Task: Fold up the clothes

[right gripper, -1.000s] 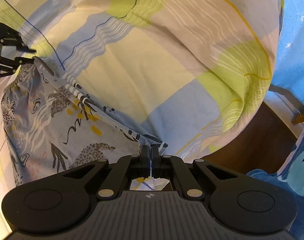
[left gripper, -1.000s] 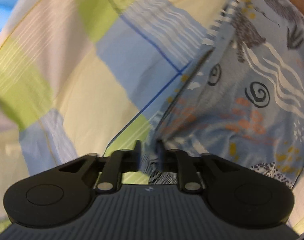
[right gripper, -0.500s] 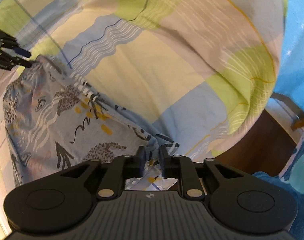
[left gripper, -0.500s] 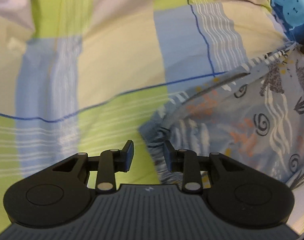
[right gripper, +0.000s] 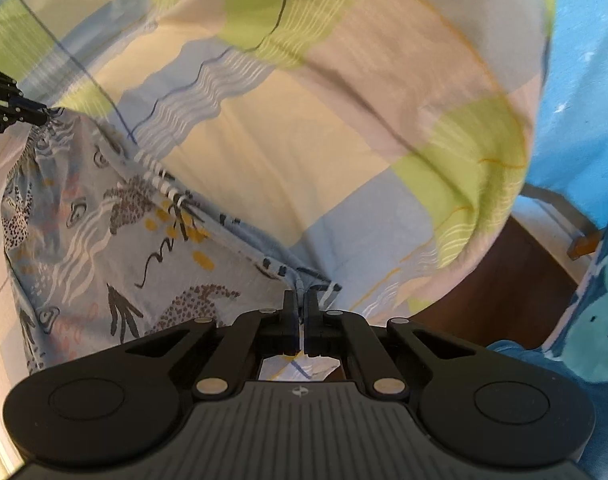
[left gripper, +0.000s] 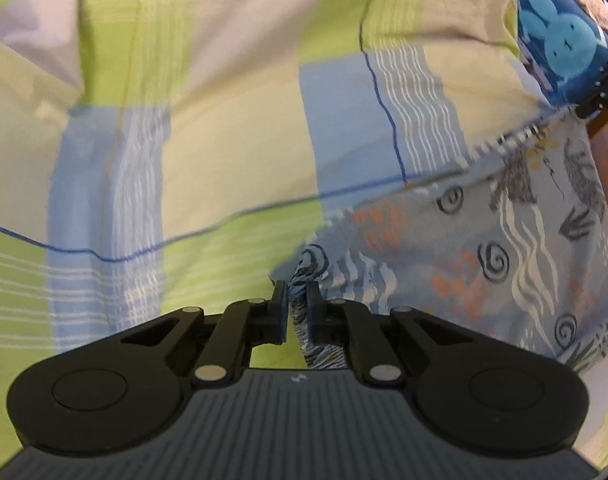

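A light blue garment [left gripper: 484,248] printed with spirals, waves and spotted shapes lies stretched over the bed. My left gripper [left gripper: 297,286] is shut on one bunched corner of it. In the right wrist view the same garment [right gripper: 104,240] spreads to the left, and my right gripper [right gripper: 301,295] is shut on its other corner. Each gripper also shows in the other's view, pinching the far end of the striped hem: the right gripper [left gripper: 580,110] at the upper right, the left gripper [right gripper: 44,118] at the far left. The hem runs taut between them.
A checked bedsheet [left gripper: 224,140] in yellow, green and blue lies under the garment. A dark blue bunny-print cloth [left gripper: 560,40] lies at the bed's far right; it also shows as the bunny-print cloth [right gripper: 600,320]. Brown wood [right gripper: 504,288] lies beyond the bed's edge.
Half a second ago both grippers' fingers stood apart at the garment's corners; now both have closed on the cloth. The hem between them looks straighter.
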Demonstrator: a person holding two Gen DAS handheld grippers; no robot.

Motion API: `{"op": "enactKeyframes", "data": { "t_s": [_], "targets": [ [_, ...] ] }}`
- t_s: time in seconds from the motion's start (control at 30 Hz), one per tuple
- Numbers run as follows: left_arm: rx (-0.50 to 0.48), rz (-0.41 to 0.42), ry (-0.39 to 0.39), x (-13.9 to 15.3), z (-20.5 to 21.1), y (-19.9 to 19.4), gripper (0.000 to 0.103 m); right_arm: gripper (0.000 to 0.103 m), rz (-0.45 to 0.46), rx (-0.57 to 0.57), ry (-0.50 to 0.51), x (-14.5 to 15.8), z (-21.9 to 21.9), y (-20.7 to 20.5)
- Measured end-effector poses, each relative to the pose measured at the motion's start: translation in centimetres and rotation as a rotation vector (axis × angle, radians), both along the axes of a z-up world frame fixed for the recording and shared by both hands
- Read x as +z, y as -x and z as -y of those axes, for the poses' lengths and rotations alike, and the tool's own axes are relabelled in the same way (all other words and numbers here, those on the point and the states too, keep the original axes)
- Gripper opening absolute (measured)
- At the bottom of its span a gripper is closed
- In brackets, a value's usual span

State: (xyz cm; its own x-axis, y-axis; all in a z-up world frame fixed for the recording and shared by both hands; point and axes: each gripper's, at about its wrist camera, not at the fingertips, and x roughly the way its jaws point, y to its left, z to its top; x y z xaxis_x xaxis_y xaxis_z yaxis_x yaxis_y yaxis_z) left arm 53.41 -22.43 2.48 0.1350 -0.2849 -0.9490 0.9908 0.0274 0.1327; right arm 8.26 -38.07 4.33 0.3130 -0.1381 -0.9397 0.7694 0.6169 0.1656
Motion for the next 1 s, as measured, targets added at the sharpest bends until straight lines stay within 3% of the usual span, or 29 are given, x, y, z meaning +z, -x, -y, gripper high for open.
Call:
{"op": "enactKeyframes", "data": {
  "t_s": [0.37, 0.5, 0.57, 0.63, 0.73, 0.8, 0.83, 0.9, 1.0],
  "targets": [
    [0.040, 0.052, -0.071, -3.1, 1.4, -0.1, 0.007, 0.001, -0.020, 0.004, 0.028, -0.4, 1.1, 0.6],
    [0.049, 0.089, -0.107, -3.3, 1.4, 0.1, 0.014, 0.016, -0.025, 0.020, 0.038, -0.6, 1.3, 0.7],
    [0.058, 0.113, -0.104, -2.8, 1.3, 0.3, 0.018, 0.037, -0.023, 0.058, 0.043, -0.9, 1.1, 0.2],
    [0.055, 0.134, -0.073, -1.5, 1.1, 0.7, 0.018, 0.045, -0.021, 0.096, 0.048, -1.2, 0.8, -0.3],
    [0.071, 0.116, 0.012, 0.8, 1.1, 1.5, 0.018, 0.044, -0.018, 0.153, 0.056, -1.6, 0.4, -1.0],
    [0.051, 0.068, 0.012, 0.6, 1.3, 2.5, 0.018, 0.022, -0.020, 0.181, 0.046, -2.2, 0.4, -1.4],
    [0.031, 0.053, -0.004, 0.0, 1.6, 3.0, 0.018, 0.003, -0.026, 0.175, 0.036, -2.6, 0.7, -1.3],
    [-0.010, 0.030, -0.036, -1.5, 2.0, 3.9, 0.018, 0.003, -0.022, 0.142, 0.029, -2.9, 1.3, -1.0],
    [0.030, 0.003, -0.059, -3.6, 2.7, 3.8, 0.018, 0.003, -0.032, 0.107, 0.028, -3.0, 2.0, -0.6]
  ]
}}
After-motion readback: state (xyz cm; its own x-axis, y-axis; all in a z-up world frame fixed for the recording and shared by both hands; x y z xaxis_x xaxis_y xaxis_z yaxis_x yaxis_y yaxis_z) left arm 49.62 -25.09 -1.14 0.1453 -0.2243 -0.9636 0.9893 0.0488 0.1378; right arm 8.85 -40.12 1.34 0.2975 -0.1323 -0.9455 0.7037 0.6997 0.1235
